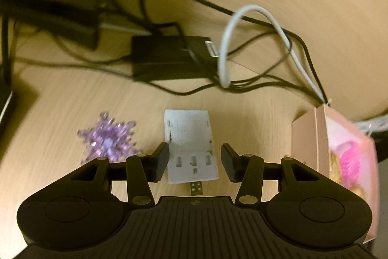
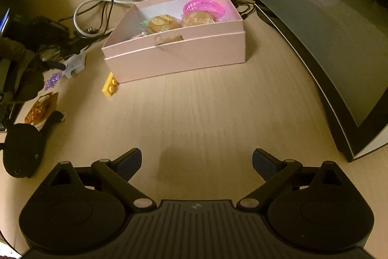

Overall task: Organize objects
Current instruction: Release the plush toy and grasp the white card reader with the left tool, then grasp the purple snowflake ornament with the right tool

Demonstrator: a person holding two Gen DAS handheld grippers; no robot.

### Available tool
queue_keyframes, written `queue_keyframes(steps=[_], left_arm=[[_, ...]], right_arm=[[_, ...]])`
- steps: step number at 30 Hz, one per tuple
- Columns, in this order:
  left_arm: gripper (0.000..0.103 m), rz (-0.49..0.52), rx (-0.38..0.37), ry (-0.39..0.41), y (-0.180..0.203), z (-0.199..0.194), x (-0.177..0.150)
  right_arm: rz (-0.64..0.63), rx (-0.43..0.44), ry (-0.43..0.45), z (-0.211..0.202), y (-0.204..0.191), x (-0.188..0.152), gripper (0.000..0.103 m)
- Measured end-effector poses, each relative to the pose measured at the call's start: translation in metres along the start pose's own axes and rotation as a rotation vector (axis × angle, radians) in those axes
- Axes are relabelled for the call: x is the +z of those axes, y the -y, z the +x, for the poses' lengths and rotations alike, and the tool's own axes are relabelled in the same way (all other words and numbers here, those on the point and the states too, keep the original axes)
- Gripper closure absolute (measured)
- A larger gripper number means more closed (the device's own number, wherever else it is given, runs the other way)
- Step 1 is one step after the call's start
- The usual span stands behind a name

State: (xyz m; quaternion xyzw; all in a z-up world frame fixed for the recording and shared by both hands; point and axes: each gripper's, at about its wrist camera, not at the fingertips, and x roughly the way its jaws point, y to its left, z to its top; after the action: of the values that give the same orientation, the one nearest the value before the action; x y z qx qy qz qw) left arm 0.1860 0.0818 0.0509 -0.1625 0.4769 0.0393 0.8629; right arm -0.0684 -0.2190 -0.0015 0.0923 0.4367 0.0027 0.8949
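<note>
The left gripper (image 1: pixel 195 160) straddles a white adapter (image 1: pixel 190 147) without pinching it, between a purple snowflake (image 1: pixel 108 138) and the pink box (image 2: pixel 174 50). The right gripper (image 2: pixel 197 163) gapes empty over bare wooden desk (image 2: pixel 206 113); cables (image 1: pixel 242 45) tangle behind, a monitor (image 2: pixel 327 28) rightward.

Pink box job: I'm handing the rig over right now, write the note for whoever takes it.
Left gripper: open, straddling the white plastic adapter on the desk, pads not pressing it.
Right gripper: wide open, empty, over bare desk.
Pink box: already holds the pink basket and wrapped snacks.
Still out: the adapter, purple snowflake, yellow brick against the box corner, orange packet.
Next, probably: close left on the adapter and carry it to the box.
</note>
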Motion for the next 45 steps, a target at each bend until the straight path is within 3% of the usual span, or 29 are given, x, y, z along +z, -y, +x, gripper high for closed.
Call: queue_keyframes(steps=[4, 5, 7, 17, 21, 24, 29, 32, 35, 41, 45], left_arm=[[0.051, 0.126, 0.076, 0.029, 0.021, 0.009, 0.000], [0.046, 0.143, 0.093, 0.020, 0.023, 0.014, -0.002], [0.048, 0.136, 0.110, 0.003, 0.022, 0.020, -0.005], [0.049, 0.154, 0.105, 0.103, 0.019, 0.026, -0.003], [0.049, 0.172, 0.075, 0.051, 0.019, 0.019, -0.007], [0.049, 0.141, -0.039, 0.015, 0.011, 0.002, -0.009], [0.050, 0.216, -0.156, 0.095, 0.000, -0.064, -0.022], [0.050, 0.206, -0.229, 0.126, -0.023, -0.107, -0.037], [0.049, 0.168, -0.237, 0.142, -0.055, -0.138, -0.059], [0.050, 0.016, -0.154, 0.122, -0.133, -0.164, -0.109], [0.050, -0.037, -0.092, 0.095, -0.164, -0.171, -0.140]], right_arm=[[-0.025, -0.005, -0.014, 0.003, -0.002, -0.004, 0.004], [-0.034, -0.007, -0.014, 0.003, -0.003, -0.005, 0.004], [-0.055, -0.014, -0.009, 0.001, -0.004, -0.008, 0.004], [-0.075, -0.038, -0.012, -0.003, 0.000, -0.019, 0.000], [-0.073, -0.046, 0.000, -0.007, 0.002, -0.019, 0.000], [-0.085, -0.059, 0.035, -0.011, -0.001, -0.018, 0.000], [-0.142, -0.078, 0.093, -0.010, -0.019, -0.018, 0.000], [-0.155, -0.058, 0.102, -0.006, -0.032, -0.015, 0.000], [-0.195, -0.030, 0.104, -0.004, -0.049, -0.013, 0.000], [-0.291, 0.036, 0.058, 0.004, -0.085, -0.004, 0.000], [-0.339, 0.114, 0.034, 0.003, -0.114, 0.010, 0.000]])
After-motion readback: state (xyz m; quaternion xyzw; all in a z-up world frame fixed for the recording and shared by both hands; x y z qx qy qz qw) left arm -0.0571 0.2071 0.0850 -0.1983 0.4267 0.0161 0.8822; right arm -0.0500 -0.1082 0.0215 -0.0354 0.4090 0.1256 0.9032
